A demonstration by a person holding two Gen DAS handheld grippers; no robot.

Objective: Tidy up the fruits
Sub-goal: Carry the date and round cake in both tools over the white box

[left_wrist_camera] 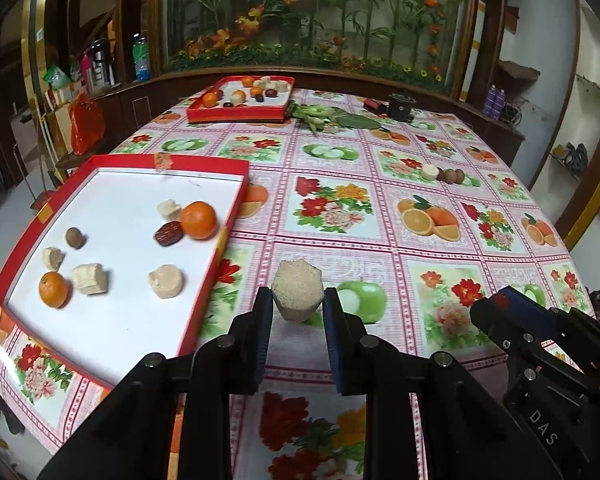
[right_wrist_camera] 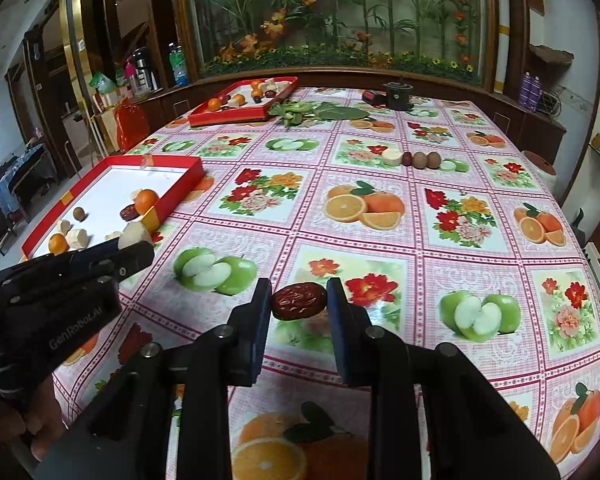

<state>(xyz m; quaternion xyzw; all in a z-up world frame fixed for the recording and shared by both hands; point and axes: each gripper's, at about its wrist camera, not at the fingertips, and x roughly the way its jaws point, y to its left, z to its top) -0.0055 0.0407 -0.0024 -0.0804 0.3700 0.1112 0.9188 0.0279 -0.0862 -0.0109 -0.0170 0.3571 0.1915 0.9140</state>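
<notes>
On the floral tablecloth, the near red tray (left_wrist_camera: 220, 236) holds oranges, pale chunks, a date (far tray (left_wrist_camera: 240, 114) likewise). Left gripper (left_wrist_camera: 297, 312) clamps a fibrous pale chunk (left_wrist_camera: 297, 294); right gripper (right_wrist_camera: 299, 308) grips a wrinkled date (right_wrist_camera: 299, 301).

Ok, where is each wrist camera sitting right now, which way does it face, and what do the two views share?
Left wrist: on the left gripper, looking forward across the table; it holds a pale sugarcane piece, and the right gripper shows at lower right.
Right wrist: on the right gripper, facing the same way, holding a red date; the left gripper and a hand show at left.
Shared: the near red tray, far red tray, tablecloth.
</notes>
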